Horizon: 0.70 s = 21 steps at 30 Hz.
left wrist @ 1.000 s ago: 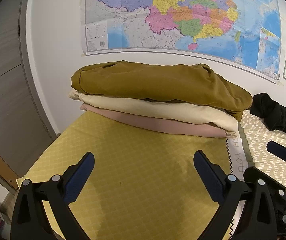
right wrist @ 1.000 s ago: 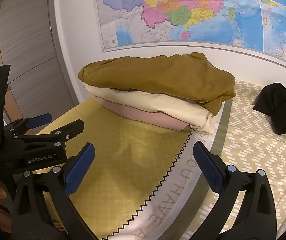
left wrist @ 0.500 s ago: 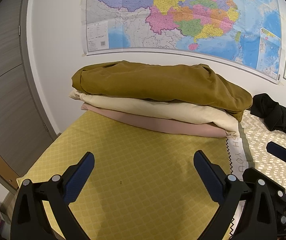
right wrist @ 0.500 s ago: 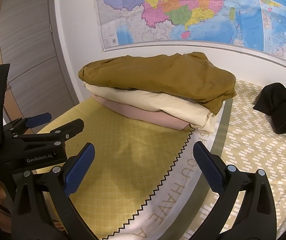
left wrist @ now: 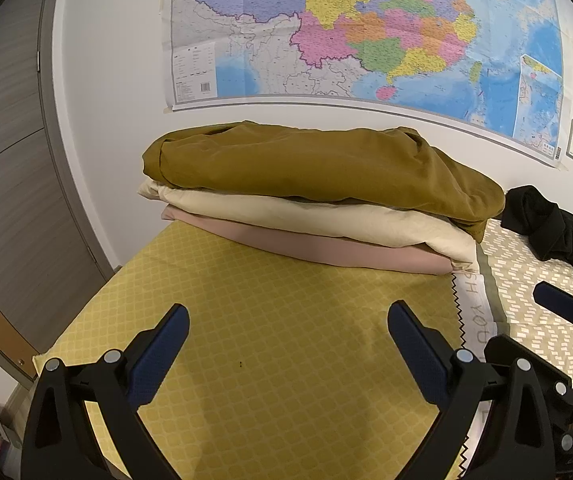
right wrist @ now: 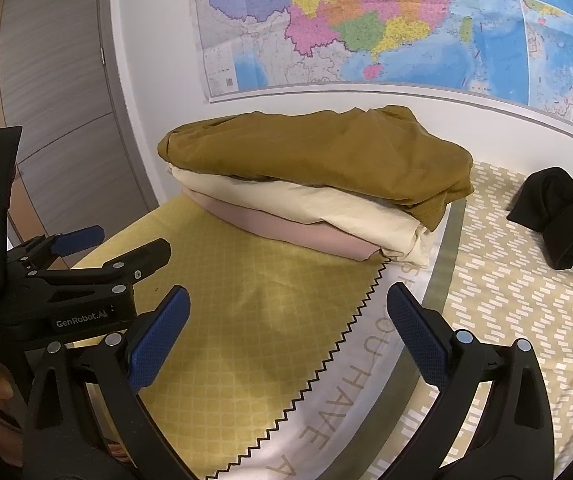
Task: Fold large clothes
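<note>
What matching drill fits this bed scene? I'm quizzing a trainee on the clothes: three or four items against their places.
Items:
1. mustard garment
2. cream garment
3. pink garment
4. black garment

Places:
A. bottom of the stack
B. loose heap, right of the stack
C. top of the stack
D. middle of the stack

Pairs: 1-C, 2-D, 3-A, 4-B

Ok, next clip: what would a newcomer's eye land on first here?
Probably the stack of three folded cloths on the bed against the wall: mustard cloth on top, cream cloth under it, pink cloth at the bottom. Above it hangs a bright wall map. A crumpled black garment lies unfolded to the right, while the left gripper and right gripper hover open.
</note>
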Available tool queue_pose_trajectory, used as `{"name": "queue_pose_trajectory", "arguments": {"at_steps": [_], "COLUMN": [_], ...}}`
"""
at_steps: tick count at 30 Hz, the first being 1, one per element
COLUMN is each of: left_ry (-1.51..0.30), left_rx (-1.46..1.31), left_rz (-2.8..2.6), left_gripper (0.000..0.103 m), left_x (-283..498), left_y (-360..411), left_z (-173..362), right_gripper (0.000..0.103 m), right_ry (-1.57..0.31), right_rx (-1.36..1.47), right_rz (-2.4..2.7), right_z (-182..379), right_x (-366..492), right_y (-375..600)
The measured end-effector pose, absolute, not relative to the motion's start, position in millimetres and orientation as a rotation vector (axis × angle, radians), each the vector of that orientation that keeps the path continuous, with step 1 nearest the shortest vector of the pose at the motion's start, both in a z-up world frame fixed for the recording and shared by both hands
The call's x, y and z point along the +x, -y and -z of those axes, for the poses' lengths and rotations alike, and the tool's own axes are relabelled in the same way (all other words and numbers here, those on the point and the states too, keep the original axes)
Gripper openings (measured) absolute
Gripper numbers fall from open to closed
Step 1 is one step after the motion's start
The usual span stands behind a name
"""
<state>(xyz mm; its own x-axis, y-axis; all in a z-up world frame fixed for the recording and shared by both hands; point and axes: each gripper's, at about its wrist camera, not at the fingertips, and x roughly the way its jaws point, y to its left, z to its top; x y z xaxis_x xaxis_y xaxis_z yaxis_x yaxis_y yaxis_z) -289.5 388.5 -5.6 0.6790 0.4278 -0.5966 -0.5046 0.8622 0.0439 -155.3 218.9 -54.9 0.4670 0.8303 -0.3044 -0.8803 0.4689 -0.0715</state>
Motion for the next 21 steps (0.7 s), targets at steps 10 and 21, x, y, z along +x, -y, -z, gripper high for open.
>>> {"name": "queue_pose_trajectory", "arguments": {"at_steps": [10,21], "left_ry": [-0.634,-0.633], "left_rx": [-0.125,-0.124], "left_rz": [-0.526,-0.525], "left_gripper": [0.096,0.096], "left_x": [-288.8,-288.0], "left_y": [-386.3,-384.5], "left_z": [4.7,3.7], "right_gripper": [0.097,0.097], "right_ry": [-0.234,-0.231], "right_rx": [-0.226,-0.221], "right_rz": [-1.062,-1.058], "right_z": [53.4,51.2], "right_x": [-155.9,-155.9], "right_y": [-218.2,-216.8]}}
